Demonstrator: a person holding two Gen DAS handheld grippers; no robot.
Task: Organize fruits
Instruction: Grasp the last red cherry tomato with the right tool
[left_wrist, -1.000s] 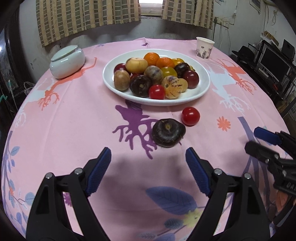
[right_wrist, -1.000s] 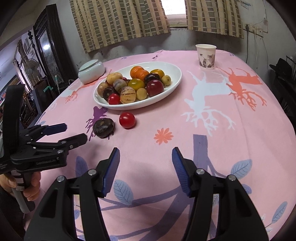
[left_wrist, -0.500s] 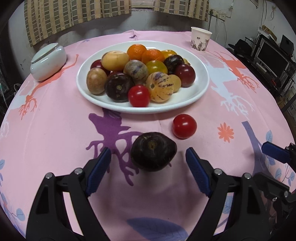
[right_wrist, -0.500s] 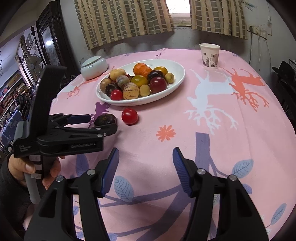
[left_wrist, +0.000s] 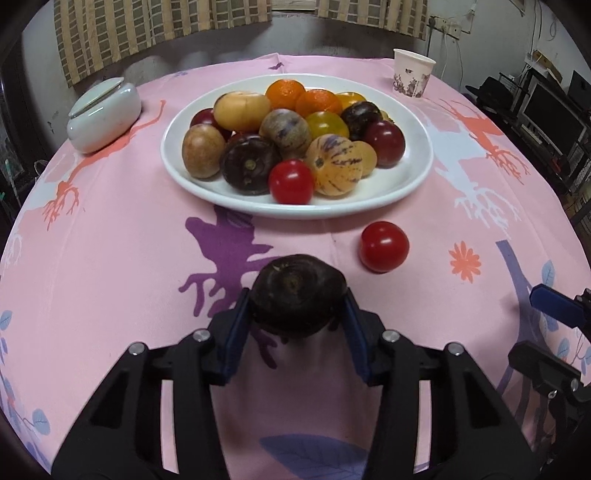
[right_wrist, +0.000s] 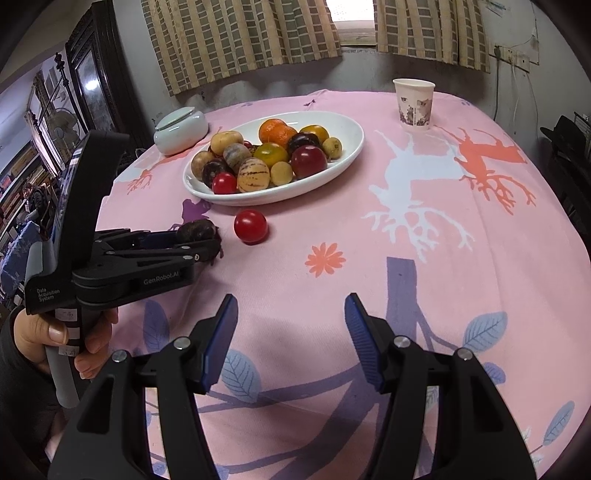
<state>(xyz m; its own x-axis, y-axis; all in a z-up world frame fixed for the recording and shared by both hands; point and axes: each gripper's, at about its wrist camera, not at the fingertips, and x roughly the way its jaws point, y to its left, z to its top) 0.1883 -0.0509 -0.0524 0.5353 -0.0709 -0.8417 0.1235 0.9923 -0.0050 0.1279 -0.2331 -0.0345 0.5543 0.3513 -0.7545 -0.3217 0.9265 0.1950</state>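
My left gripper (left_wrist: 297, 302) is shut on a dark purple fruit (left_wrist: 297, 291) on the pink tablecloth, just in front of the white plate (left_wrist: 413, 173). The plate holds several fruits: oranges, yellow, striped, purple and red ones. A loose red tomato (left_wrist: 385, 246) lies on the cloth right of the held fruit. In the right wrist view the left gripper (right_wrist: 201, 240) holds the dark fruit (right_wrist: 195, 230), with the tomato (right_wrist: 250, 226) beside it and the plate (right_wrist: 347, 155) beyond. My right gripper (right_wrist: 291, 332) is open and empty over the cloth, nearer the table's front.
A white lidded ceramic jar (left_wrist: 105, 116) stands left of the plate. A paper cup (left_wrist: 412, 72) stands at the back right. Curtains and a wall lie behind the table. Dark furniture and equipment (left_wrist: 546, 107) stand to the right of the table.
My left gripper moved forward to the dark purple fruit and closed its fingers on it. The right gripper stayed open and nearly still.
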